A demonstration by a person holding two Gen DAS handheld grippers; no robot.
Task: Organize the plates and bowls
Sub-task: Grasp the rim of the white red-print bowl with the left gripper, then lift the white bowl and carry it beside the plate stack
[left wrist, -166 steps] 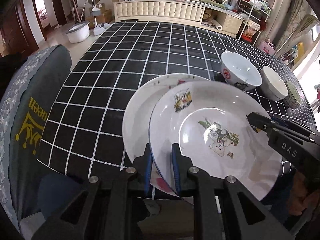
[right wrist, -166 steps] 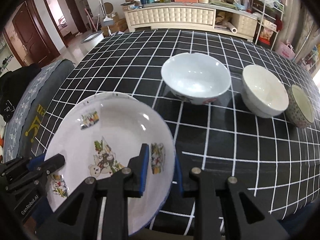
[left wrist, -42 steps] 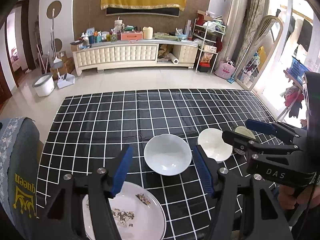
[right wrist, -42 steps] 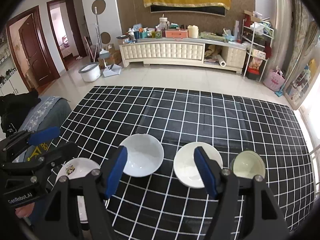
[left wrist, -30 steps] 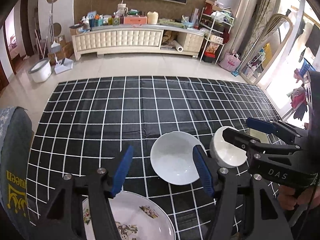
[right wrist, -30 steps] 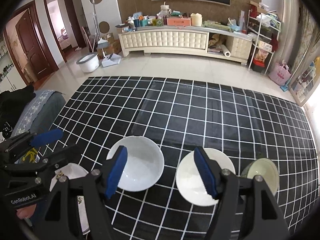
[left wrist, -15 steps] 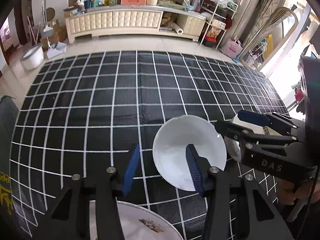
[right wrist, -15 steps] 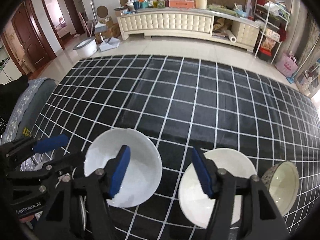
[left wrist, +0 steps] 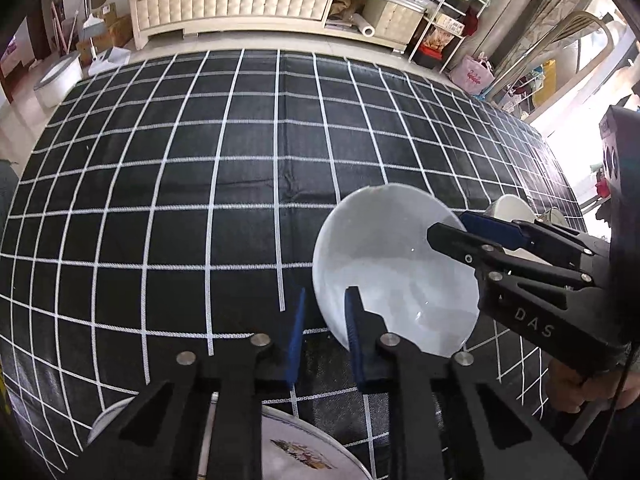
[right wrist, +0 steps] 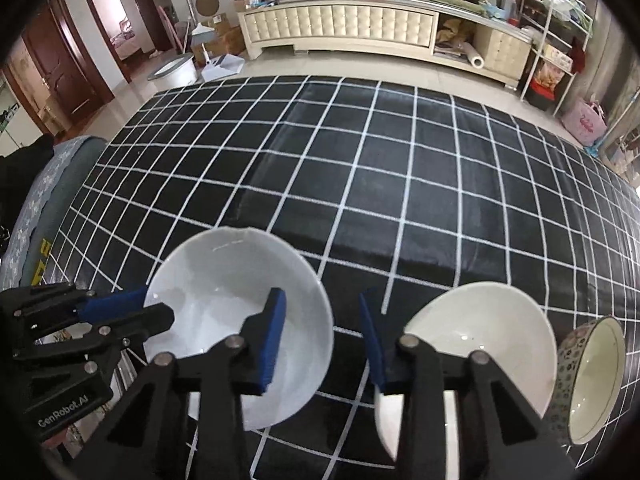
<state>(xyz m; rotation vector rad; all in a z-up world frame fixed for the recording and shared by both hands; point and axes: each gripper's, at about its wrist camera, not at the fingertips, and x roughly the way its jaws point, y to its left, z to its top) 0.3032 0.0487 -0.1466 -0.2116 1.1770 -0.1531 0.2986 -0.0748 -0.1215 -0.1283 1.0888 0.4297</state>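
A large white bowl [left wrist: 384,264] [right wrist: 224,292] stands on the black checked tablecloth [left wrist: 200,180]. My left gripper [left wrist: 324,332] [right wrist: 154,306] is shut on its left rim, one finger inside and one outside. My right gripper [right wrist: 324,340] [left wrist: 448,226] is open and straddles the bowl's right rim, its left finger inside the bowl. To the right of that bowl sit a medium white bowl [right wrist: 480,336] [left wrist: 508,206] and a small patterned bowl [right wrist: 592,376]. A picture plate [left wrist: 296,456] lies on a second plate at the near edge, partly hidden under my left gripper.
A grey chair cushion [right wrist: 52,184] borders the table's left side. A person's hand [left wrist: 580,392] holds the right gripper's handle. The far half of the table holds only the cloth. A cream sideboard [right wrist: 340,28] stands beyond the table across the floor.
Both grippers came down from high above the table to the large white bowl. The left gripper's fingers closed onto its left rim; the right gripper's fingers narrowed around its right rim.
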